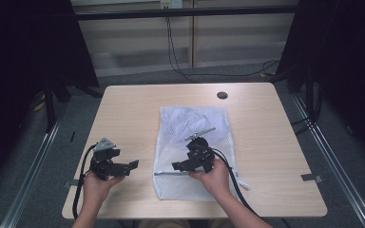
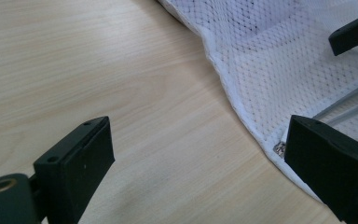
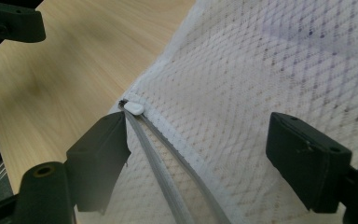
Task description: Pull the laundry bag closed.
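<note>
**Two handheld grippers poised at the zipper end of a white mesh bag**

Nearest the camera in the high view, two forearms come in from the table's near edge, each hand holding a black two-jaw gripper. The left gripper [image 1: 134, 164] is held just above bare wood to the left of a white mesh laundry bag [image 1: 192, 124], its jaws spread wide with nothing between them. In the left gripper view, the bag's hemmed edge [image 2: 223, 84] is seen running diagonally just ahead of those jaws, so this gripper appears to be waiting beside the corner, probably to pin the fabric.

The right gripper [image 1: 177, 166] is held over the near part of the bag, pointing left along the grey zipper [image 1: 171, 173]. Its jaws are apart and grip nothing; in the right gripper view they straddle the zipper track, and the small white zipper pull [image 3: 134, 108] lies just ahead of the left jaw, at the bag's edge. The placement suggests the pull is about to be taken.

The bag lies flat in the middle of the wooden table [image 1: 266, 137], its zipper end towards the person and its far end well short of the far edge. Open wood is left on both sides of the bag. Near the far edge, a small dark round disc [image 1: 222, 95] sits well clear of the work.
</note>
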Demonstrator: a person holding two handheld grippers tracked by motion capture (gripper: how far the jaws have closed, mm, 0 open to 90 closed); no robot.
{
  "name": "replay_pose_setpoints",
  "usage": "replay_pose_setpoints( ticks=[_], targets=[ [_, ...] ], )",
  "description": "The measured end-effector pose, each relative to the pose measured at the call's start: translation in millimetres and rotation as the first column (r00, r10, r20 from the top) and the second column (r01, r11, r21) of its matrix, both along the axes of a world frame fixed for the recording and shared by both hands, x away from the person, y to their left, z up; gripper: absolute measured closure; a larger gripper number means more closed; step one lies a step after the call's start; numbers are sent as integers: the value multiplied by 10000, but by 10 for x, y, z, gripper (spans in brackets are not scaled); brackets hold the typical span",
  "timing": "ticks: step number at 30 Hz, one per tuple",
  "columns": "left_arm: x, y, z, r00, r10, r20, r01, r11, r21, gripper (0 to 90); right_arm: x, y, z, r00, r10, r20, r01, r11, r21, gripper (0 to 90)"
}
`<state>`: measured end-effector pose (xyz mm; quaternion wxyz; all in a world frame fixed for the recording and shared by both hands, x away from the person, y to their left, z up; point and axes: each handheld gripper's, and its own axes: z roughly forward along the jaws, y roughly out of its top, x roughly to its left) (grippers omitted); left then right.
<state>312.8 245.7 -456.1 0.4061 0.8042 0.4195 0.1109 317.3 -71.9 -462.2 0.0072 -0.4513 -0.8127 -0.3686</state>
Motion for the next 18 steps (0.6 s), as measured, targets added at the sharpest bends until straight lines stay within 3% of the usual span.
replay_pose_setpoints(
  ticks=[13, 18],
  targets=[
    [-2, 9, 13, 10000, 50, 70, -50, 10000, 13, 84, 36, 118, -74, 9996, 152, -225, -146, 9995, 264, 251],
    [-3, 4, 12, 10000, 43, 59, -42, 10000, -3, 85, 45, 160, -85, 9985, 160, -523, -138, 9990, 428, 291]
  ],
)
